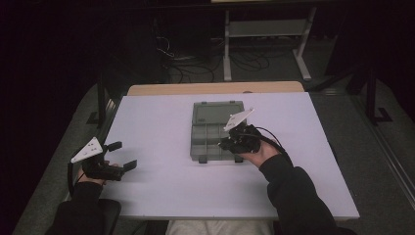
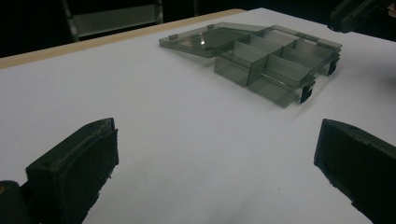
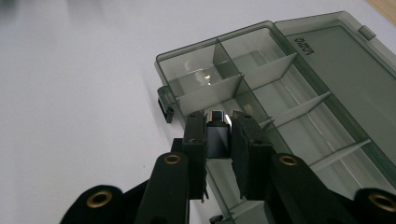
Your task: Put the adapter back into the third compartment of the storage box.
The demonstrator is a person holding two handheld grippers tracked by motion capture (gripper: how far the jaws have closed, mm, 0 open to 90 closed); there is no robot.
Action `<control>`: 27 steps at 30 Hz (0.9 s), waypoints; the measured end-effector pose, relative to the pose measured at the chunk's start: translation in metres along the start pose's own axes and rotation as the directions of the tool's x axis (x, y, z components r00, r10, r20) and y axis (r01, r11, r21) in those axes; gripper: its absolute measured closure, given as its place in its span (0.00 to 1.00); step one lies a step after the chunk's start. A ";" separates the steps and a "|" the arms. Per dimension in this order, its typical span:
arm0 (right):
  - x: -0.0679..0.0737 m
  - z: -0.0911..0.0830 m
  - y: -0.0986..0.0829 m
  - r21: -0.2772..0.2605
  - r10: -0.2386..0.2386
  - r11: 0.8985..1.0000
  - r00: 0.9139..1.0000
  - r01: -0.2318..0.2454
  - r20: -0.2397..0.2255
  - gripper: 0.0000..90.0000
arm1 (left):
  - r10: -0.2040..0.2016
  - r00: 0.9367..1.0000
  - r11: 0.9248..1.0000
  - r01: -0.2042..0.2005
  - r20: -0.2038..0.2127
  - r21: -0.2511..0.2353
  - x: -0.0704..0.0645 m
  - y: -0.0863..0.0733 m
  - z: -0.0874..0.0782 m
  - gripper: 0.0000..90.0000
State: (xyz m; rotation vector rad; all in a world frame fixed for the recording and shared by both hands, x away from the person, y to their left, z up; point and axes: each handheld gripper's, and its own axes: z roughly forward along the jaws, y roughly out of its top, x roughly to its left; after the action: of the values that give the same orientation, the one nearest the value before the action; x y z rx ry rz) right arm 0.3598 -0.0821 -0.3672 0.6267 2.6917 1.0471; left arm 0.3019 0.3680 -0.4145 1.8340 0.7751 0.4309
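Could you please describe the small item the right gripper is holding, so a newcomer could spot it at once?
On the white table lies an open grey compartment box. Above its near compartments, the right gripper pinches a small shiny dark block, the one reflective, metallic-looking thing there.

1. Your left gripper [image 2: 217, 168] hovers over the white table [image 2: 177, 121], jaws spread wide apart with nothing between them.
2. Ahead lies the grey compartment box [image 2: 275, 65], lid [image 2: 205, 37] open flat, black latches facing you.
3. Your other gripper [image 2: 355, 14] shows top right.
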 end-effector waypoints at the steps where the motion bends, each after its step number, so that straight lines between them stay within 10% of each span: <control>1: -0.001 0.000 0.000 -0.001 -0.001 1.000 1.000 0.001 0.003 0.83 | 0.000 1.000 1.000 0.000 0.000 0.000 0.000 0.000 0.000 0.00; 27: -0.026 0.001 0.015 0.045 0.014 0.999 0.999 -0.016 0.038 0.83 | -0.002 1.000 1.000 0.002 0.002 0.000 0.000 0.000 0.000 0.00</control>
State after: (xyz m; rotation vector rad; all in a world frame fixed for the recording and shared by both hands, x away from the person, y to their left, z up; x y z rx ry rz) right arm 0.3885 -0.0829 -0.3572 0.6683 2.6887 0.9709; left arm 0.3023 0.3680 -0.4148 1.8330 0.7755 0.4274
